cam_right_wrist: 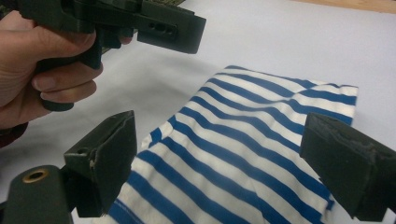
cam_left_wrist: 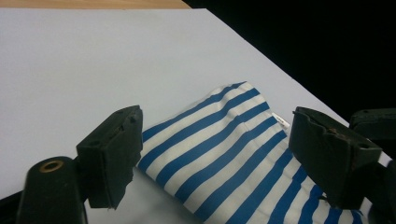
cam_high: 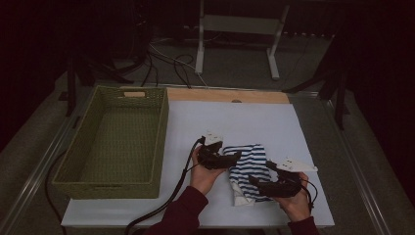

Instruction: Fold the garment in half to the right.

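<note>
Nearest the lens in the left gripper view, we find the left gripper (cam_left_wrist: 219, 158) with its fingers (cam_left_wrist: 112, 154) spread wide, the striped cloth (cam_left_wrist: 224, 154) lying between them, unpinched. In the right gripper view the right gripper (cam_right_wrist: 219, 163) stands likewise, fingers (cam_right_wrist: 105, 158) apart over the same cloth (cam_right_wrist: 252, 154), no pad pressing on it.

In the high view the striped cloth (cam_high: 248, 171) sits at lower centre of the frame on the white tabletop (cam_high: 254, 122), between the left gripper (cam_high: 220, 156) and the right gripper (cam_high: 276, 183). The green woven basket (cam_high: 115, 142) stands well apart at the left of the frame, with nothing inside that we can see.

We note the cloth is a blue-and-white striped knit garment, folded into a rough rectangle with a small label at one edge; which garment it is we cannot tell. We judge it light, soft and limp: it will sag and unfold if lifted by one point, and the layers may slide apart. It is not fragile. We would take hold at two corners of one edge, pinching through all layers at once, with the lower finger slid along the tabletop under the fold. A shallow pinch risks catching the top layer alone.
</note>
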A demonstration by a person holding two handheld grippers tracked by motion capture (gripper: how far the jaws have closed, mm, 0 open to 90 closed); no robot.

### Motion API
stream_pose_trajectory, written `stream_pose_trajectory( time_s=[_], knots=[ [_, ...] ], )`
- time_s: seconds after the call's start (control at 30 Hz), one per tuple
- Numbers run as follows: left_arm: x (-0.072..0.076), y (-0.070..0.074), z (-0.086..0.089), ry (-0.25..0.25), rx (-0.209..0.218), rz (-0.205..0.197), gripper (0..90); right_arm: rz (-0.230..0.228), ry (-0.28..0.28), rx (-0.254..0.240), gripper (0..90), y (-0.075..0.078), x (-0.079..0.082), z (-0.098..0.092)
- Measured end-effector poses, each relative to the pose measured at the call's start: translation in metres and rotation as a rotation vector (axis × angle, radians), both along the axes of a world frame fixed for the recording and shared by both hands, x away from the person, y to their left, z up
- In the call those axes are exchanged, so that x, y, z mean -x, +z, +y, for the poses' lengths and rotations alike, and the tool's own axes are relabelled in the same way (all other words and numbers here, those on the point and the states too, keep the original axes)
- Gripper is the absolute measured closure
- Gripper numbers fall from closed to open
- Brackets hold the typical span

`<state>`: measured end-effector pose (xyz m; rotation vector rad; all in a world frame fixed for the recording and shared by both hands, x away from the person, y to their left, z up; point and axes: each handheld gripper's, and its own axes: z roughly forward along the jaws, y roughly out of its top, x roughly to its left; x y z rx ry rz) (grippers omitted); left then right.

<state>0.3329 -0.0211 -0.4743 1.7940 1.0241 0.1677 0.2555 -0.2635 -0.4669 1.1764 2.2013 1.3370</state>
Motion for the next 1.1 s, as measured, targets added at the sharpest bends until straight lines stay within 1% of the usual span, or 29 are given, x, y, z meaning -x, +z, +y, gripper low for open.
stream_pose_trajectory(
  time_s=[0.13, 0.27, 0.7, 0.87, 1.1],
  knots=[
    [0.0, 0.001, 0.001, 0.003, -0.002, -0.005, 17.2, 0.002, 0.011, 0.009, 11.0, -0.002, -0.005, 0.006],
    [0.0, 0.001, 0.003, 0.009, -0.015, -0.013, 16.4, 0.004, 0.017, 0.017, 11.0, -0.004, -0.01, 0.012],
    [-0.001, 0.003, 0.006, 0.023, -0.011, -0.02, 15.7, 0.009, 0.02, 0.038, 11.2, -0.009, -0.022, 0.023],
    [-0.001, 0.003, 0.007, 0.025, -0.013, -0.022, 15.6, 0.017, 0.01, 0.044, 11.1, -0.011, -0.027, 0.025],
    [-0.002, 0.002, 0.01, 0.034, -0.017, -0.019, 15.6, 0.022, -0.001, 0.07, 11.3, -0.016, -0.033, 0.029]
  ],
)
